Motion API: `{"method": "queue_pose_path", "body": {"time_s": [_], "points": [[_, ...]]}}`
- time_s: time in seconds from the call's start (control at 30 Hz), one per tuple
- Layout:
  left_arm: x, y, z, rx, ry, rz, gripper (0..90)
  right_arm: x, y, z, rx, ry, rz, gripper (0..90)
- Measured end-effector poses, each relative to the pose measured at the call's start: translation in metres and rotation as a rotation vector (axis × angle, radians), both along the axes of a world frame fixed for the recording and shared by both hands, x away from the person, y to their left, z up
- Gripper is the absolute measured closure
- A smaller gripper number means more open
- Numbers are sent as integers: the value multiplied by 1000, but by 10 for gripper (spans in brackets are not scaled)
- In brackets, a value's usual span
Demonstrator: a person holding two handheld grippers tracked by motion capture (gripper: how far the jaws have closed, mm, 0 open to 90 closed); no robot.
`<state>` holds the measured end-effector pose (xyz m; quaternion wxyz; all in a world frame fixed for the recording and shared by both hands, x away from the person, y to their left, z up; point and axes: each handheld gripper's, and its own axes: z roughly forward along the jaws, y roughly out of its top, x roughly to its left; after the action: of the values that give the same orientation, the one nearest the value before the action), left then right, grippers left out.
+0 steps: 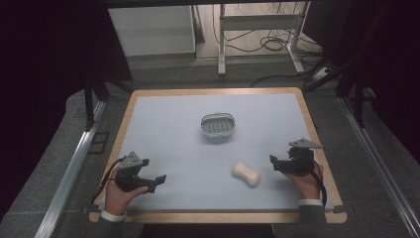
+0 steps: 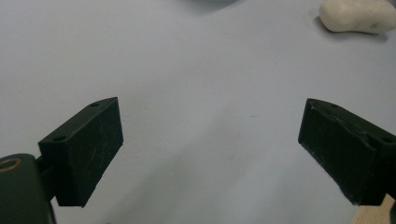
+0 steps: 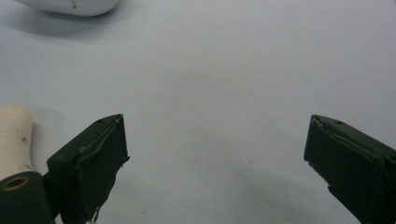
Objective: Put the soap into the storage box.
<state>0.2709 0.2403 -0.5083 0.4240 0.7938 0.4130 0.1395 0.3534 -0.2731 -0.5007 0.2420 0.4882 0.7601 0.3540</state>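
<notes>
While you hold both idle:
mat: pale blue, matte, wood-rimmed
soap: cream, lumpy
dish: grey, slotted oval
left gripper, right gripper: jaws apart

One table, pale blue mat top, wood edge. One grey soap dish, slotted, near table middle. One cream soap bar, lying nearer the person than the dish. Two grippers: left gripper, right gripper. Two black fingers on each, spread apart. Two hands, one per gripper.
</notes>
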Motion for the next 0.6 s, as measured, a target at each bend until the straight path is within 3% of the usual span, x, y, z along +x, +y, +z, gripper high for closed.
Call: {"method": "queue_pose_path", "body": {"time_s": [0.6], "points": [[-1,1,0,-6,-9,4,67,-4,-4,4,28,-5,11,107]]}}
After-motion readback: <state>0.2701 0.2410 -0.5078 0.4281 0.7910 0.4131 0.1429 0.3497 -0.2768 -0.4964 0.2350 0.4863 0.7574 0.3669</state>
